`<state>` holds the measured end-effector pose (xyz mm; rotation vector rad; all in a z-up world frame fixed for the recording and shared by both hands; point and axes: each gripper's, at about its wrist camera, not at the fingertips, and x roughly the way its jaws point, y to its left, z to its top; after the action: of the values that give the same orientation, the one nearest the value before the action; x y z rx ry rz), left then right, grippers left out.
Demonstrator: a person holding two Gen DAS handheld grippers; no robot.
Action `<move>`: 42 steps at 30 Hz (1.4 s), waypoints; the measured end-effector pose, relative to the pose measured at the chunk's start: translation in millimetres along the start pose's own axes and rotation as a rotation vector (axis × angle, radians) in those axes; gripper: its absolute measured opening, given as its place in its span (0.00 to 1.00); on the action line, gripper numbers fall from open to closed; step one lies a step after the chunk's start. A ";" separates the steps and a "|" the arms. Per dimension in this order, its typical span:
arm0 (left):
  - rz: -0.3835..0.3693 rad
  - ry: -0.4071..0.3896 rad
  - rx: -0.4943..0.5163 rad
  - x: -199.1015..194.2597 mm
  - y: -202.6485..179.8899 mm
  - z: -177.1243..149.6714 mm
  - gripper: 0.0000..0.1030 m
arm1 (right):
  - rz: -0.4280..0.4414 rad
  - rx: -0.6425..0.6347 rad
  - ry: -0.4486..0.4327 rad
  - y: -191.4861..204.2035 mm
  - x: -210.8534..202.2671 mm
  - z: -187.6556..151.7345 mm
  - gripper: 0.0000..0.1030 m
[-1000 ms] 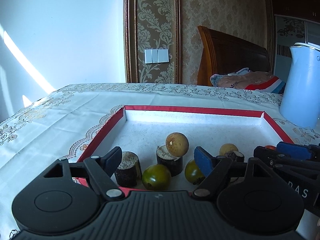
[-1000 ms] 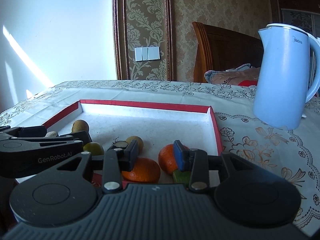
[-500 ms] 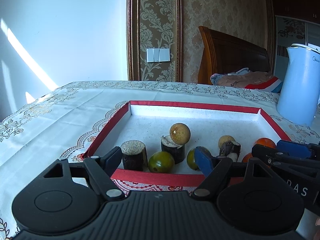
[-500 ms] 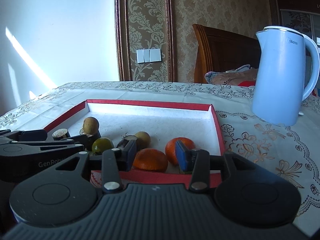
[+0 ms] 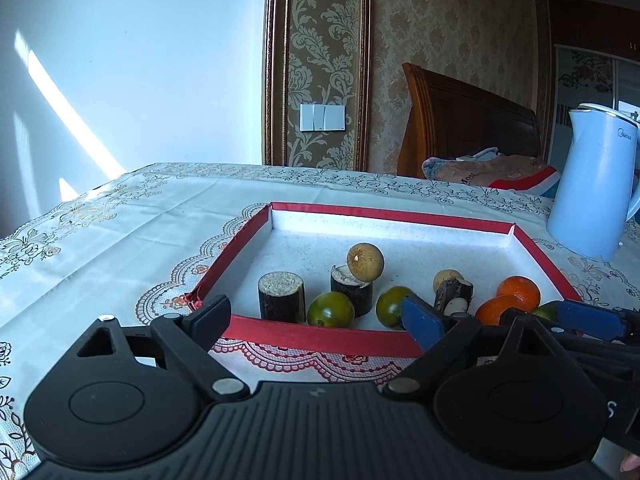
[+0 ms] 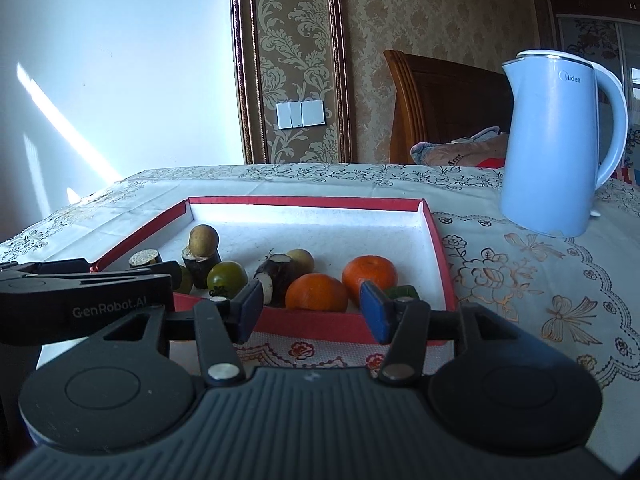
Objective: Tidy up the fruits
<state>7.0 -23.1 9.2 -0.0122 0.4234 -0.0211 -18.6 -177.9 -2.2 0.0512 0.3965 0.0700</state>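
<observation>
Hovering short of tray [image 5: 320,336], both grippers [image 5: 316,316] [image 6: 312,308] empty, jaws just spreading wider; risking toppling brown ball [image 5: 365,262] off stump [image 5: 352,290] if nudged.

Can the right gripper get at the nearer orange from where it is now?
Probably yes. The right gripper is open and empty, its jaws just widened, and the nearer orange sits straight ahead. Only the tray's low front wall lies between; it would need to clear that.
</observation>
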 end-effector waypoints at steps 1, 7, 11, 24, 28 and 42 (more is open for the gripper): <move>-0.002 -0.010 0.004 -2.8 -0.8 -0.2 0.90 | -0.002 0.006 -0.004 -0.9 -1.8 -0.7 0.50; -0.008 -0.019 0.019 -10.7 -5.2 -0.4 0.92 | -0.001 0.050 -0.011 -8.9 -8.1 -2.8 0.50; -0.007 -0.012 0.025 -10.5 -5.6 -0.4 0.97 | 0.004 0.071 -0.023 -12.8 -12.2 -3.7 0.50; 0.016 0.002 0.015 -8.0 -1.7 -1.0 0.97 | 0.014 0.095 -0.035 -16.5 -15.2 -5.7 0.50; 0.014 0.000 0.011 -8.0 -1.2 -1.1 0.97 | 0.012 0.098 -0.040 -17.0 -16.4 -6.0 0.56; 0.014 -0.051 0.043 -15.9 -6.5 -2.3 0.97 | 0.015 0.104 -0.048 -17.4 -16.8 -5.9 0.56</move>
<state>-8.6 -29.3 13.7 0.0328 0.3716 -0.0161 -35.3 -196.3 -2.3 0.1579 0.3515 0.0624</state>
